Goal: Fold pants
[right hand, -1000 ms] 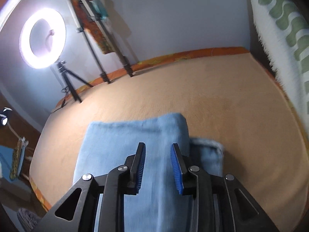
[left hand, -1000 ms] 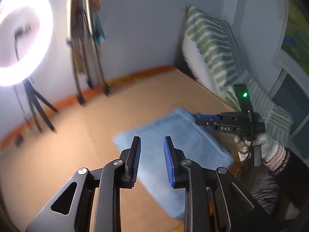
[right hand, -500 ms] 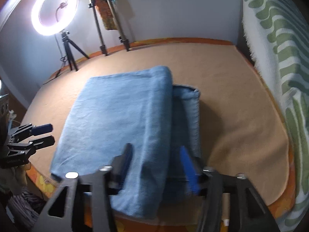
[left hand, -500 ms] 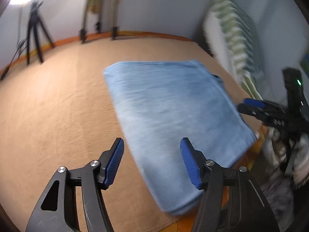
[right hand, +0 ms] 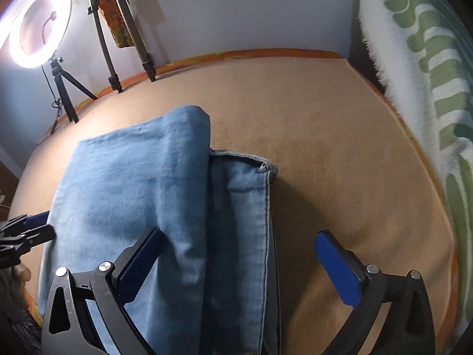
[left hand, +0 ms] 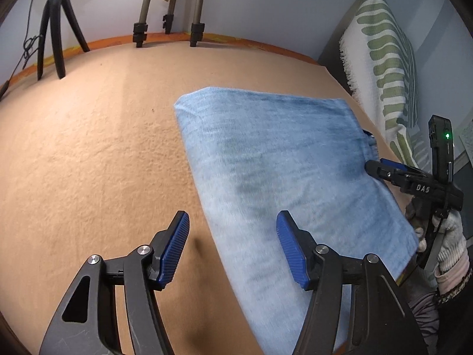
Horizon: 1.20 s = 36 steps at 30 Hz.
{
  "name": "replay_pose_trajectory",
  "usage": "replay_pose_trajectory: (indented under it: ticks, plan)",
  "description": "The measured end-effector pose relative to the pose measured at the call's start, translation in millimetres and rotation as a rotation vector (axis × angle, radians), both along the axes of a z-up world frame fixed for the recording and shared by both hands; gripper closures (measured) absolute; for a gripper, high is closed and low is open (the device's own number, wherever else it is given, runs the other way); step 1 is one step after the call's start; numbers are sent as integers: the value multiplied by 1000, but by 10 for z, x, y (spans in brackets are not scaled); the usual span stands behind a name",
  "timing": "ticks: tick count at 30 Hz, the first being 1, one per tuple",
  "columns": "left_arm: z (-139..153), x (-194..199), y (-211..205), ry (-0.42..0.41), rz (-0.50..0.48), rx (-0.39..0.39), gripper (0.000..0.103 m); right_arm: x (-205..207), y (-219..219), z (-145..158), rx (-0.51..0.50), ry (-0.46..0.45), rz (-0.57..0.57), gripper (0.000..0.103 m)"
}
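While I scan from the left of the left wrist view, bare tan surface (left hand: 88, 148) fills that half, and my left gripper (left hand: 233, 247) hangs at bottom centre with its jaws parted and holding nothing; they opened in the past second. Its left pad sits over tan, its right pad over denim, so the left edge of the folded pants (left hand: 280, 162) runs between them. That slab stretches from lower centre up toward the upper right of the frame. Further right, the right gripper (left hand: 381, 168) pokes in at the pants' right edge.

Over to the right wrist view: at far left the left gripper's tips (right hand: 32, 230) meet the pants' left edge. Centre frame, the pants (right hand: 133, 192) lie long axis bottom to top, a thick roll overlapping a hemmed layer (right hand: 248, 195). My right gripper (right hand: 239, 257) has just spread wide, empty, straddling that roll and hem. Each gripper is nearest its own side; I'd take both near corners.
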State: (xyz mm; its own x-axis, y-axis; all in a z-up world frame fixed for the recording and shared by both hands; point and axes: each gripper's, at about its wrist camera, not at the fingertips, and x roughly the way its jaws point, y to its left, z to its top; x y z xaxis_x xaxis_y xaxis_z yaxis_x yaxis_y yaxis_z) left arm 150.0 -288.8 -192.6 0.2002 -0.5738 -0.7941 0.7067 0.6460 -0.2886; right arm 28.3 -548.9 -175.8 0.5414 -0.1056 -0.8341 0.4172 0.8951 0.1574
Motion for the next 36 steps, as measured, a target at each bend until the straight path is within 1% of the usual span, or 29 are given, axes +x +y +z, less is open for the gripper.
replay_pose_trajectory:
  ticks: [4,9,11,13,15,16,17,18,19,21,22,23,24,25,30,36]
  plan:
    - [-49,77,-14,21,6,-12,42,-5,-141,-131,124,-50,11,0]
    - [-101,121,-56,34,4,-22,41,-1,-126,-135,114,-87,64,0]
    - [-100,123,-79,24,-2,-26,41,6,-121,-137,119,-93,74,1]
    - [-109,130,-89,18,-8,-39,41,18,-122,-131,145,-108,94,7]
    - [-125,138,-87,11,-11,-63,42,47,-114,-130,186,-123,116,26]
    - [-131,140,-82,14,-11,-79,42,60,-111,-132,221,-136,121,31]
    - [-136,149,-80,20,-10,-90,43,83,-107,-144,256,-144,127,44]
    - [-137,156,-88,28,-10,-102,53,107,-107,-164,297,-150,124,47]
    - [-140,169,-84,42,-7,-115,57,113,-99,-168,305,-151,114,49]
    - [-137,210,-73,65,12,-142,77,114,-59,-145,314,-162,121,66]
    - [-124,216,-79,73,14,-152,80,111,-31,-118,301,-161,120,69]
    - [-116,211,-89,73,15,-155,83,118,16,-80,270,-159,118,74]
    - [-106,206,-99,72,16,-156,85,121,60,-47,241,-158,118,77]
    - [-99,203,-108,72,18,-159,86,124,106,-13,211,-156,117,79]
    - [-43,196,-101,67,15,-182,89,78,84,57,207,-172,90,89]
    - [208,94,-124,8,-32,-220,91,35,273,332,88,-210,103,93]
